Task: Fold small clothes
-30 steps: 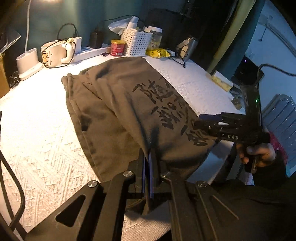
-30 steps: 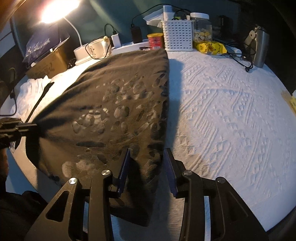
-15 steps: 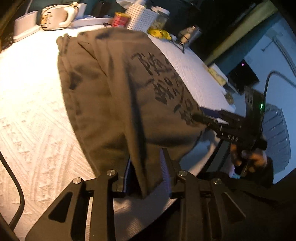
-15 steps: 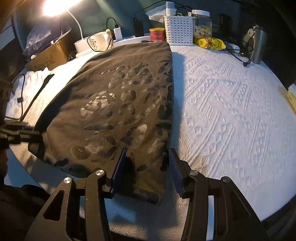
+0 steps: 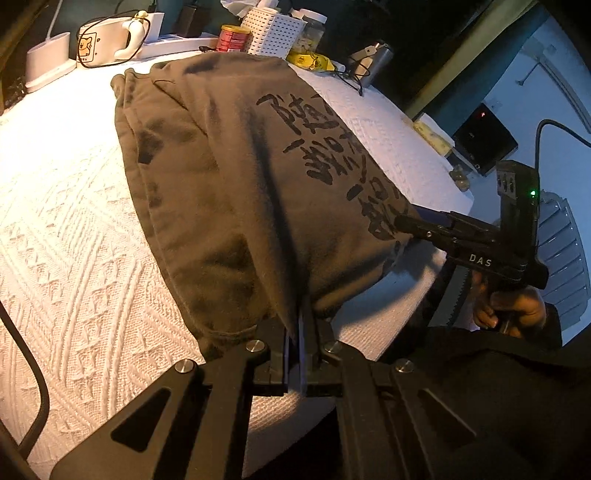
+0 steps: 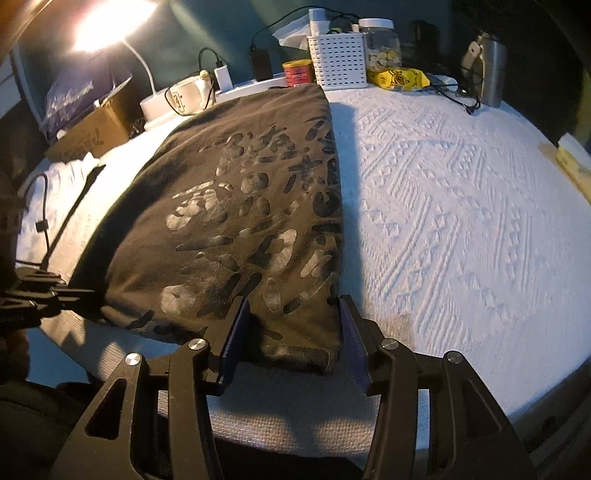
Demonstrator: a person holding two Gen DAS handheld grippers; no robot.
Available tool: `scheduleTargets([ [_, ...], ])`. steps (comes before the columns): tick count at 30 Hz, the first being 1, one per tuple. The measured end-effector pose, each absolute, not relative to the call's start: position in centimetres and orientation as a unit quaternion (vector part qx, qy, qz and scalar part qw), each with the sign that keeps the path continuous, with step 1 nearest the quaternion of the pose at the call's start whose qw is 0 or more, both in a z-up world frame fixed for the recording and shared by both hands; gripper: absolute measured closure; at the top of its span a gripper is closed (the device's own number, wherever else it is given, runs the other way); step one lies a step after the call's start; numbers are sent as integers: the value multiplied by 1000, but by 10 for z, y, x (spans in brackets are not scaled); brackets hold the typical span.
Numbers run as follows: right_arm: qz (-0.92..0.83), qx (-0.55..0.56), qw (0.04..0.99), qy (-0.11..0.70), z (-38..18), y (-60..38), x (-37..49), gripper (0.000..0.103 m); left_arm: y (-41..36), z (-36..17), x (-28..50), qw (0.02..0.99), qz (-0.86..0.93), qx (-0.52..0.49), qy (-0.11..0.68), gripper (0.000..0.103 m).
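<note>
A: Item one, the garment?
B: An olive-brown garment (image 5: 229, 192) with black printed characters, folded lengthwise, lying on the white textured cloth (image 6: 461, 206) that covers the tabletop; its near hem sits at the front edge.

A: The left tongs (image 5: 298, 332)?
B: Pressed together on a pinch of the garment's near hem.

A: The right tongs (image 6: 291, 343)?
B: Jaws opening, the garment's near right corner between them, pads clear of the fabric. A person's hand (image 5: 513, 306) grips the handle.

A: Along the back edge?
B: A white perforated basket (image 6: 338, 61), a red tin (image 6: 297, 73), a glass jar (image 6: 380, 44), a yellow packet (image 6: 399, 79), a steel flask (image 6: 487, 70), a lit lamp (image 6: 107, 22).
</note>
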State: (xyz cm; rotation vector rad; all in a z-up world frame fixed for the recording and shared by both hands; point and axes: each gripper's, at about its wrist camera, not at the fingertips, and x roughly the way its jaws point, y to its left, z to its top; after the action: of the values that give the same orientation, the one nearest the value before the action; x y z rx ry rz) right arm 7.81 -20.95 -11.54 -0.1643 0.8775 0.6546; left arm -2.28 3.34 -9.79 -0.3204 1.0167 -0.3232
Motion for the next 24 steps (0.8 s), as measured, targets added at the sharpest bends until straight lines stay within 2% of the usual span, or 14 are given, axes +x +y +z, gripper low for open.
scheduleTargets([
  [4, 318, -90, 847, 416, -115, -205, 74, 60, 30, -97, -23, 853, -143, -132, 484, 101],
  [10, 306, -99, 856, 404, -117, -201, 66, 62, 32, -98, -26, 854, -129, -135, 485, 98],
  [15, 313, -94, 855, 403, -117, -206, 67, 72, 35, -93, -32, 854, -117, -126, 492, 98],
  [17, 318, -89, 853, 405, -117, -208, 68, 79, 36, -92, -32, 852, -112, -126, 495, 98],
  [24, 318, -85, 854, 403, -117, -208, 65, 81, 36, -82, -32, 849, -108, -103, 507, 98],
])
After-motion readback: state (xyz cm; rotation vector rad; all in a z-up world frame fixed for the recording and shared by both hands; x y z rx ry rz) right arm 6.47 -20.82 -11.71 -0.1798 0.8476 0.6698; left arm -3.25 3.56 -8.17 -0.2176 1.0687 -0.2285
